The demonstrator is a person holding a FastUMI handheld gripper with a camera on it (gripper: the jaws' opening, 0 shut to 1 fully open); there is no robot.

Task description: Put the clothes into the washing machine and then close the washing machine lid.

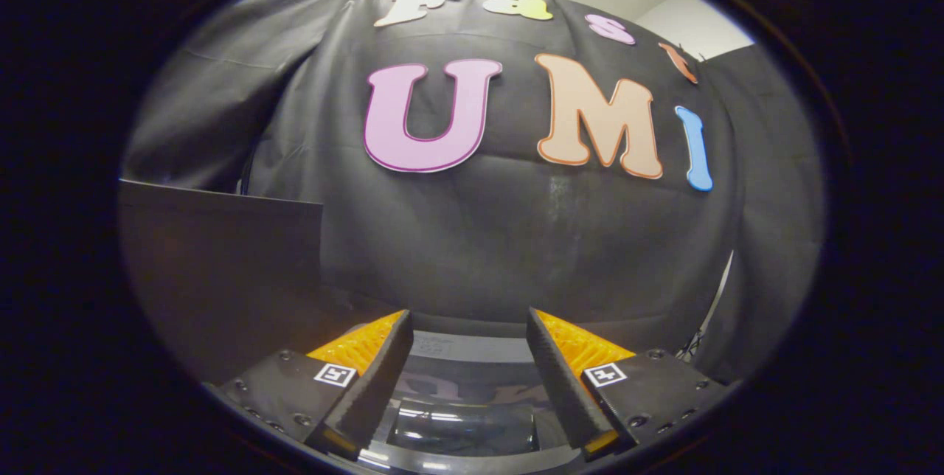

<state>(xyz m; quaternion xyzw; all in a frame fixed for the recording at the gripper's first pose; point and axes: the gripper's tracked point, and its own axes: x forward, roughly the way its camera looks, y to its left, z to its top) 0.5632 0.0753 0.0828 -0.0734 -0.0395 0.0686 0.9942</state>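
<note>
My gripper (468, 320) is open, with a wide gap and nothing held between the two black fingers (376, 379) with orange backs. Below and between the fingers lies a glossy dark surface (464, 405) that mirrors the wall. It looks like the washing machine's lid, lying flat, with a grey band (461, 348) along its far edge. The fingers hover just above it, and I cannot tell whether they touch it.
A dark flat panel (221, 268) stands upright just left of the fingers and reaches up about mid-height. The booth's black cloth wall (516, 239) hangs close ahead. A thin light rod (719, 298) leans at the right beyond the right finger.
</note>
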